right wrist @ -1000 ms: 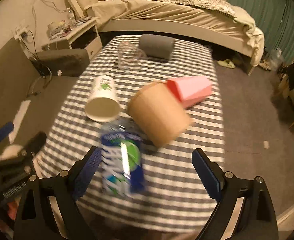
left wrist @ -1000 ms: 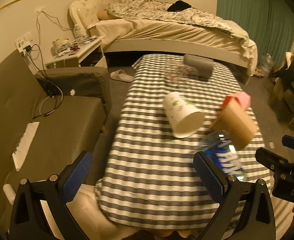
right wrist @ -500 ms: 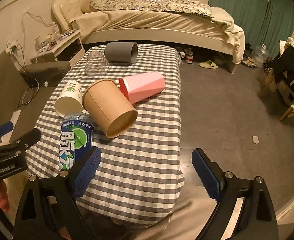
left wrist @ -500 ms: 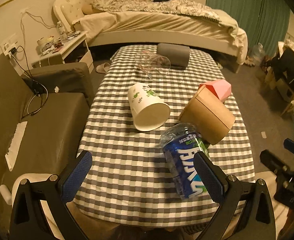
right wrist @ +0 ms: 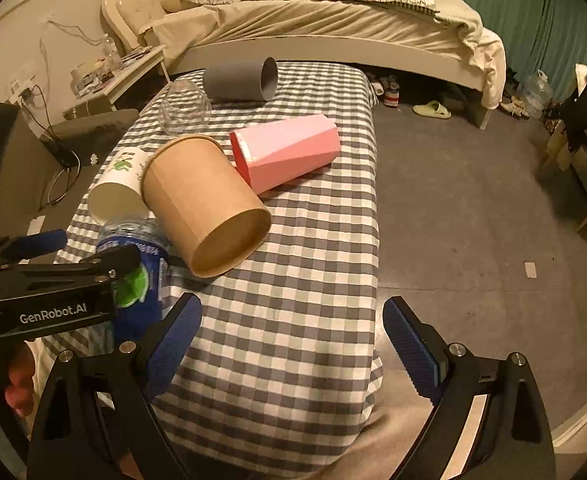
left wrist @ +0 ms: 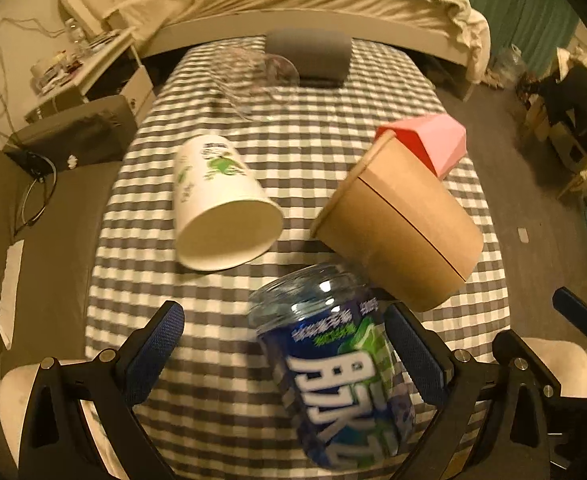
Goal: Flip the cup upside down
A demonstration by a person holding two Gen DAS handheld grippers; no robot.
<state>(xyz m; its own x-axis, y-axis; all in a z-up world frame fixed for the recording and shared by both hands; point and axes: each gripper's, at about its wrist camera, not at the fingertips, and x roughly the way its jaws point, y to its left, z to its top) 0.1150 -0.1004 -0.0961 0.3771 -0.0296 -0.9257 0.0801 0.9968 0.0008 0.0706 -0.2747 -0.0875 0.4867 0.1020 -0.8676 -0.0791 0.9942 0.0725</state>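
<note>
While sideways, blue-labelled cup [left wrist: 333,364], long axis toward left tool [left wrist: 283,316]

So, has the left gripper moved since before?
Yes: seen from the right wrist, the left gripper has come rightward over the blue-label cup; before it stood left of it.

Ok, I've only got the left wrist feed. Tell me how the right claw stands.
Observer: The right claw is open and empty, above the near end of the checked table.
Operator: Describe the pink cup. The brown one hides most of it here.
Observer: The pink cup lies on its side with its full length clear, its red-rimmed mouth toward the brown cup.
Operator: Now give me the grey cup's mouth.
Observer: The grey cup lies on its side at the far end, with its open end facing the table's right edge.
</note>
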